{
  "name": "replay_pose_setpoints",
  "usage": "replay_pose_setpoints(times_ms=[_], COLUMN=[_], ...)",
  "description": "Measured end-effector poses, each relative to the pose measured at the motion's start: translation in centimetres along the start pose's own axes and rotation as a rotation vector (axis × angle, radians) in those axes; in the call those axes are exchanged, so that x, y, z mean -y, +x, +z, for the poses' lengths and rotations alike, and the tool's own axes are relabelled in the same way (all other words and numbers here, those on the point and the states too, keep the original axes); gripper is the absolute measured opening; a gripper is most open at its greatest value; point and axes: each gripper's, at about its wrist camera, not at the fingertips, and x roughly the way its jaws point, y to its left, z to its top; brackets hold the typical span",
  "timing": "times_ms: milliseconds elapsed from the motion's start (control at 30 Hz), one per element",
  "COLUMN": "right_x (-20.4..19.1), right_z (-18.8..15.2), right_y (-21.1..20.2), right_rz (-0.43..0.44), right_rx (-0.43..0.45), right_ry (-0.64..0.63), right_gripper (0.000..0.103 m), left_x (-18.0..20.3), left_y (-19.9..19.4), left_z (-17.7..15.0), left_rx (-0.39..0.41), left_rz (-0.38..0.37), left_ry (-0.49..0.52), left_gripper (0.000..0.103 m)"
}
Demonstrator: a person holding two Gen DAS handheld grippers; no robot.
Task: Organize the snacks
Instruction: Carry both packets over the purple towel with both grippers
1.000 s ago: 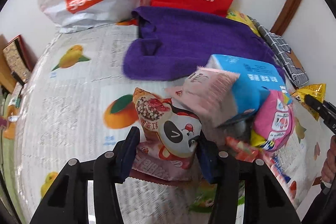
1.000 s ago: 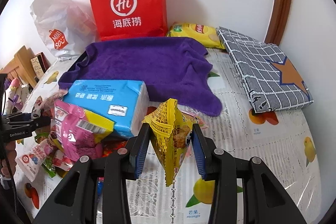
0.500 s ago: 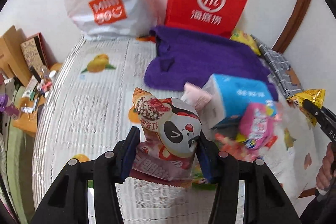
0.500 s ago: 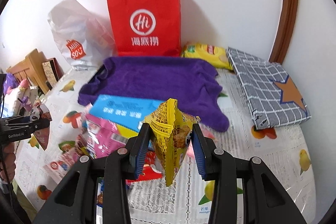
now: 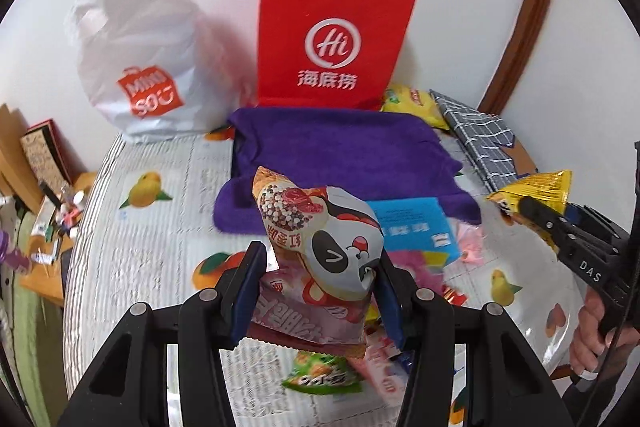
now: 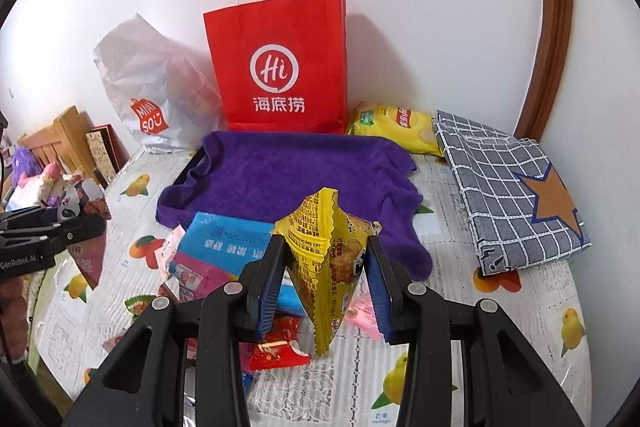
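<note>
Round table (image 6: 460,379) with fruit cloth, purple towel (image 6: 288,179) at 12 o'clock, red bag (image 6: 280,67) behind it, left claw (image 5: 320,291) pinching panda snack bag (image 5: 320,231), right claw (image 6: 326,291) pinching yellow snack bag (image 6: 324,267), both held over the snack pile (image 6: 224,267)

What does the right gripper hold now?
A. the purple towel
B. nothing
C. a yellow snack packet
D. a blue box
C: the right gripper is shut on the yellow snack packet, held up above the table; the blue box and the purple towel lie below it.
</note>
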Motion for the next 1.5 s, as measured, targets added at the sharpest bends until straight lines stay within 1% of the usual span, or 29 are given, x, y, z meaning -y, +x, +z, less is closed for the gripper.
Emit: replay_pose_setpoints(times_ms=[67,300,500,733,1067,1267,1500], right_x=[0.0,-0.1,0.3,0.2,-0.5,-1.0,-1.5], right_z=[0.4,2.3,4.2,7.0,10.6,11.8,14.1], right_y=[-0.2,-0.7,0.1,1.9,4.8,7.7,9.6], right_rz=[0.003,0.000,-0.004,0.001,0.004,0.007,0.018], right_rx=[0.012,0.055,0.071,0.088,0.111,0.095,0.113], right_ry=[-0.003,-0.010,-0.003,-0.007,-0.029,-0.041,-0.064], right_gripper=[0.040,0.040,0.040,0.040,0.040,0.040,0.040], left_x=[0.5,1.5,1.6,1.4,0.1,-0.8,-1.8], left_y=[0.0,0.4,0.6,1.7,3.8,5.9,7.6], left_z=[0.5,2.4,4.1,6.7,10.2,11.7,13.2], left_rx=[0.012,0.013,0.031,0.034,0.043,0.028,0.022], left_rz=[-0.007,-0.015,-0.020,-0.016,-0.026,-0.008,-0.001], left_ry=[0.006,0.015,0.029,0.039,0.022,0.006,-0.014], left_gripper=[0.050,0.050,0.050,0.050,0.050,0.050,0.050])
